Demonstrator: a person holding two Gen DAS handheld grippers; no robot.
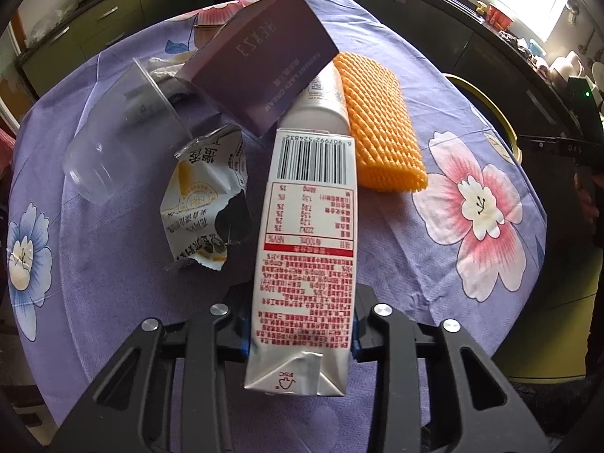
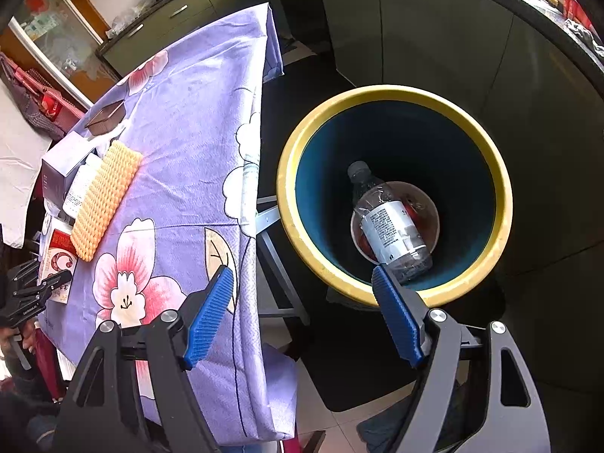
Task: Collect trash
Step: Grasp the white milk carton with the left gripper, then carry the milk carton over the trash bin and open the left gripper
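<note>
Your left gripper: jaws closed against both sides of the white drink carton, near its folded end; the carton lies on the table's purple flowered cloth.

Beyond the carton: a purple box propped on a white bottle, an orange foam net toward the table's right edge, a torn snack wrapper and a clear plastic cup toward its left edge.

Your right gripper: jaws wide apart, holding nothing, poised past the table's edge above the yellow-rimmed bin.

Bin contents: a clear plastic bottle on a bowl.
</note>
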